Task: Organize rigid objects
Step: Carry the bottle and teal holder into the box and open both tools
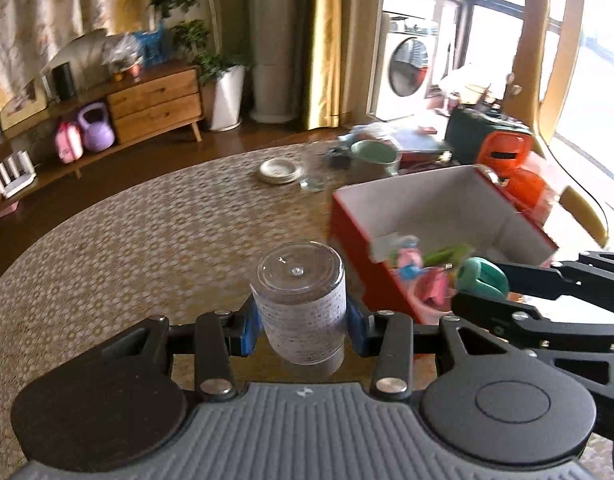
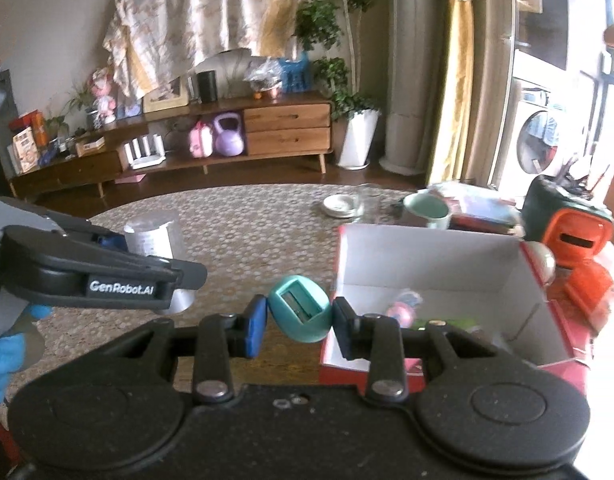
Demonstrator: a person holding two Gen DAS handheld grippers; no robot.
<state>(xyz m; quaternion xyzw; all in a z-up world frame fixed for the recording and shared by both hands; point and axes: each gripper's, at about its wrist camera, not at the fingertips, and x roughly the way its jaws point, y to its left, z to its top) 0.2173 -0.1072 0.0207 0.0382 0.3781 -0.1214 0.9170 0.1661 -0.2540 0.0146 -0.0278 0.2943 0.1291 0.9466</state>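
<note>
Gripping mid-body, the left tongs (image 1: 303,330) clamp a clear plastic cup (image 1: 301,304) upside down above the surface (image 1: 147,232); light, smooth, likely slippery; the right tongs (image 2: 300,320) pinch a teal egg-shaped sharpener (image 2: 300,309), hard and rounded, beside the red box (image 2: 439,256).

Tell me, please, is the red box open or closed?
Open: the red box has no lid on, and its white interior shows small toys inside.
</note>
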